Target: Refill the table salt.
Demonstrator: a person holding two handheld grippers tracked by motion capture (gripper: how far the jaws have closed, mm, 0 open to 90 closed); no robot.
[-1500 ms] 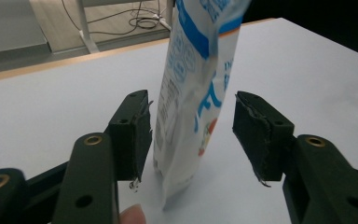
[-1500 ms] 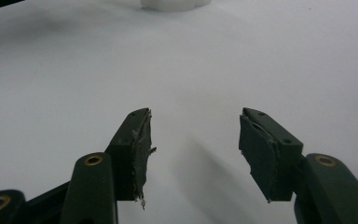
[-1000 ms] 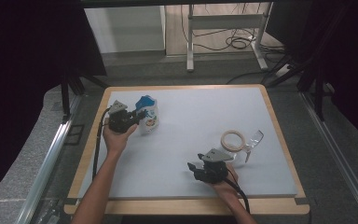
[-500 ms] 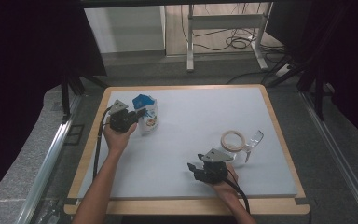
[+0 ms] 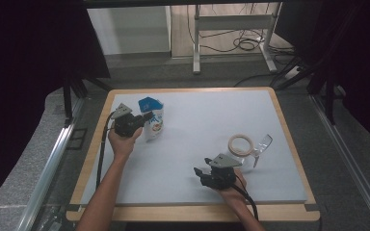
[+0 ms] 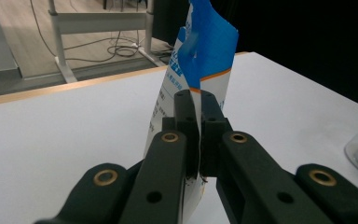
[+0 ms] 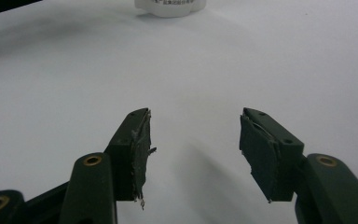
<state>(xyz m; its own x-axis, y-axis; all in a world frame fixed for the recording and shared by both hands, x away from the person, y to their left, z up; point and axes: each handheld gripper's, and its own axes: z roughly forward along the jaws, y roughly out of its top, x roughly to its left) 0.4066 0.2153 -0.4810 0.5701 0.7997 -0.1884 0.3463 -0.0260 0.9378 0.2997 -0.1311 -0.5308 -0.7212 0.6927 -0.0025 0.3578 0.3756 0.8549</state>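
Nothing has visibly shifted: left tool (image 6: 199, 140) stays clamped on the standing pouch (image 5: 151, 118), right tool (image 7: 193, 154) gapes wide and empty, and a careless tug could topple it.

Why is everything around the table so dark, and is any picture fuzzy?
High view: light falls on the white table while black curtains stay dark around it. Left gripper view: the near jaws look soft, the pouch fairly sharp. Right gripper view: the open jaws cast faint shadows on the table.
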